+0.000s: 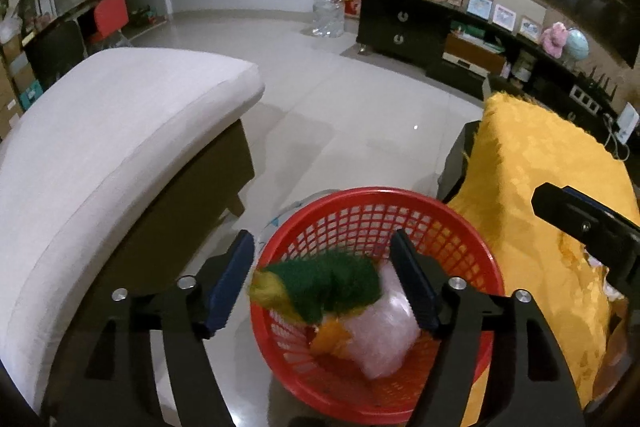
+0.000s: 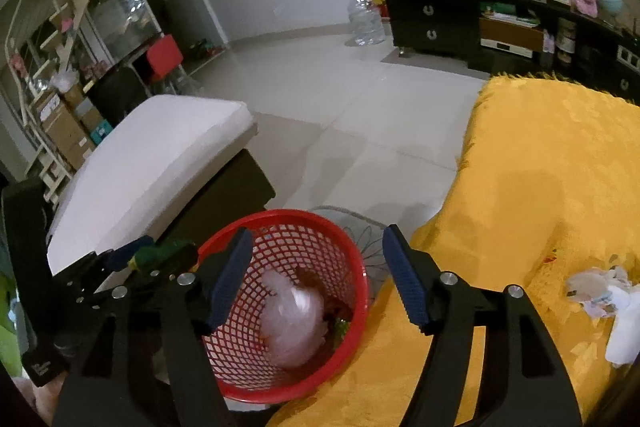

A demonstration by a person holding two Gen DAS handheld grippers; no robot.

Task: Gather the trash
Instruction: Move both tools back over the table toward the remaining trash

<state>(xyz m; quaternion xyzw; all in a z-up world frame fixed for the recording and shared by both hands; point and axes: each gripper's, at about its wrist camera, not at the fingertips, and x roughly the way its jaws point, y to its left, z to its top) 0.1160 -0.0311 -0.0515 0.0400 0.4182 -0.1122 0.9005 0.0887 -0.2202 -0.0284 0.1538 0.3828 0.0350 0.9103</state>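
Observation:
A red mesh basket point(image 1: 376, 197) stands on the floor between a white cushioned seat and a yellow-covered table. My left gripper point(image 1: 322, 237) hangs open over it. A green and yellow scouring sponge point(image 1: 332, 283) shows blurred between its jaws, with a gap to the right pad. Inside the basket lie a clear plastic bag point(image 1: 384, 339) and an orange scrap point(image 1: 332, 341). My right gripper point(image 2: 317, 231) is open above the same basket point(image 2: 280, 217), nothing between its pads; the plastic bag point(image 2: 292, 323) lies blurred below it. Crumpled tissue point(image 2: 600, 295) rests on the yellow cloth.
The white cushioned seat point(image 1: 120, 147) is to the left and the yellow cloth point(image 2: 540, 167) to the right. Beyond lies pale tiled floor point(image 1: 340, 107), with a dark low cabinet point(image 1: 400, 23) and a large clear water bottle point(image 1: 330, 11) at the far wall.

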